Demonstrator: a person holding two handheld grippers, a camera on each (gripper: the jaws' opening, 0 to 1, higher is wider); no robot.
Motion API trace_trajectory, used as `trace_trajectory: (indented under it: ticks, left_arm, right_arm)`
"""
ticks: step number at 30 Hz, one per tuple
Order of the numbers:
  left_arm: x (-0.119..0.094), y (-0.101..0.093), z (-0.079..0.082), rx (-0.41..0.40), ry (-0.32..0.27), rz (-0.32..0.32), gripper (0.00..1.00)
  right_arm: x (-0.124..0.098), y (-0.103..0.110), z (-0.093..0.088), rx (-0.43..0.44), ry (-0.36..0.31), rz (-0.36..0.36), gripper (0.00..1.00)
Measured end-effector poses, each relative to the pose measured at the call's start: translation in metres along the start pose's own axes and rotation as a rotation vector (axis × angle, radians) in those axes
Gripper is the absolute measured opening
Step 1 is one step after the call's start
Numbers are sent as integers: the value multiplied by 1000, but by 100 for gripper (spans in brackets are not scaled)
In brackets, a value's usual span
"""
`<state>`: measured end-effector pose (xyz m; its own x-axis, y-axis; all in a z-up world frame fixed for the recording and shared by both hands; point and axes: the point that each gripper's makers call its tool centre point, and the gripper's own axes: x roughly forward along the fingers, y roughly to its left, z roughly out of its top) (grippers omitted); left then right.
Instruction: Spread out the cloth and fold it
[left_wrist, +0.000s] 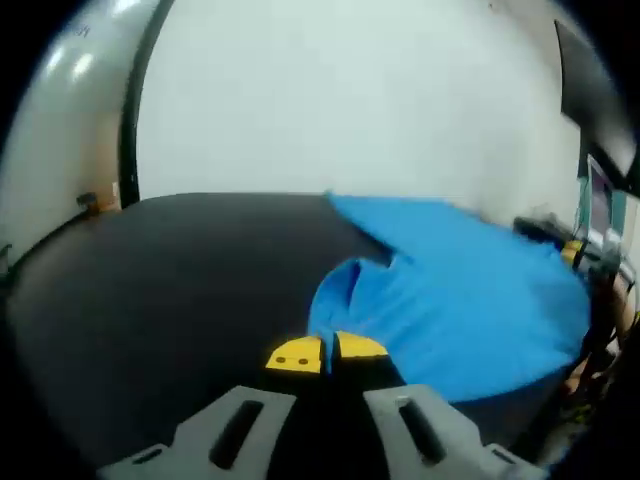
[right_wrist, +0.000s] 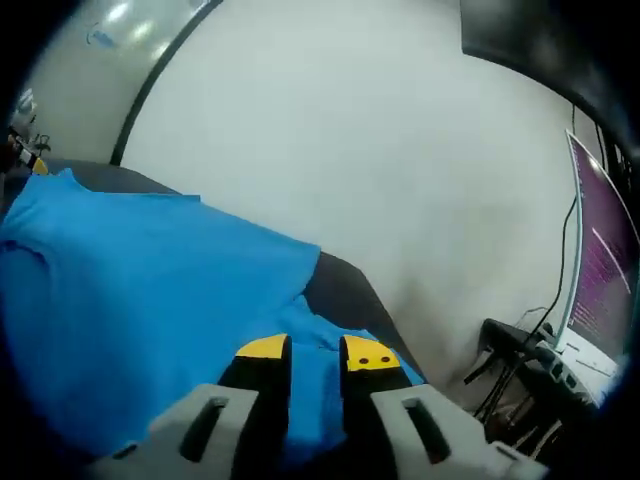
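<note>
Soft, light cloth (left_wrist: 470, 290): left gripper (left_wrist: 327, 353) jaws nearly closed pinching its edge; right gripper (right_wrist: 316, 352) jaws narrowly parted, astride an edge, grip unclear.

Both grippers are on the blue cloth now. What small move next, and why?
Probably draw both grippers apart to flatten it. The left gripper pinches a raised fold of the blue cloth, the right gripper grips another edge, and the cloth lies rumpled on the dark table.

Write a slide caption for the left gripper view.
Left gripper pinches the blue cloth edge, lifting a fold above the dark table.
</note>
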<state>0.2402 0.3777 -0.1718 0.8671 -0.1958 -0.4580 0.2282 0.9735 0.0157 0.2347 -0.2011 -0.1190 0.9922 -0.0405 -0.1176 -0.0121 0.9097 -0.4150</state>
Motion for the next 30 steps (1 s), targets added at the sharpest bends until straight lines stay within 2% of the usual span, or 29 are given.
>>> trace_trajectory:
  ticks: [1, 2, 3, 6, 8, 10, 11, 12, 15, 16, 18, 20, 22, 25, 27, 28, 29, 30]
  left_arm:
    - [1, 1, 1, 35, -24, 21, 0]
    - [1, -2, 9, 51, -68, 26, 0]
    - [0, 0, 7, 68, -32, 45, 0]
    - [-6, 5, 19, 62, -46, 61, 2]
    - [-11, 18, 30, 65, -72, 105, 6]
    - [-19, 40, 40, 81, -114, 190, 6]
    - [-21, 48, 44, 57, -139, 203, 6]
    - [-20, 51, 46, 3, -169, 181, 7]
    - [-12, 38, 57, -153, -276, 25, 9]
    - [-8, 34, 59, -182, -301, -1, 9]
    - [1, 31, 59, -141, -295, -1, 9]
    - [12, 28, 60, -50, -283, 7, 9]
    - [21, 25, 64, -7, -286, -3, 9]
    - [37, 23, 68, 10, -292, -36, 9]
    - [46, 25, 65, 7, -295, -43, 9]
    - [50, 27, 62, -7, -296, -43, 9]
    - [55, 31, 55, -31, -277, -29, 9]
    - [55, 35, 45, 10, -203, -3, 9]
  right_arm:
    - [0, 1, -2, -10, 7, 2, 17]
    - [-2, 2, -5, -18, 17, 3, 17]
    - [-3, 2, -7, -28, 32, 5, 17]
    - [-14, 2, -13, -29, 47, 10, 17]
    - [-18, 2, -18, -28, 66, 11, 17]
    - [-22, 4, -22, -23, 69, 12, 17]
    - [-22, 5, -27, -30, 85, 15, 17]
    - [-22, 5, -31, -30, 94, 15, 17]
    - [-19, 5, -35, -16, 120, 11, 17]
    - [-19, 3, -39, -38, 170, -5, 17]
    - [-17, 4, -38, -57, 202, -10, 15]
    - [-15, 1, -38, -67, 233, -27, 14]
    - [-14, -11, -39, -134, 241, -70, 13]
    - [-9, -19, -52, -71, 330, -84, 12]
    - [-4, -22, -57, 14, 367, -99, 10]
    - [-4, -22, -58, 13, 400, -97, 7]
    - [-4, -21, -60, -12, 417, -84, 2]
    - [-7, -23, -66, -67, 452, -94, 0]
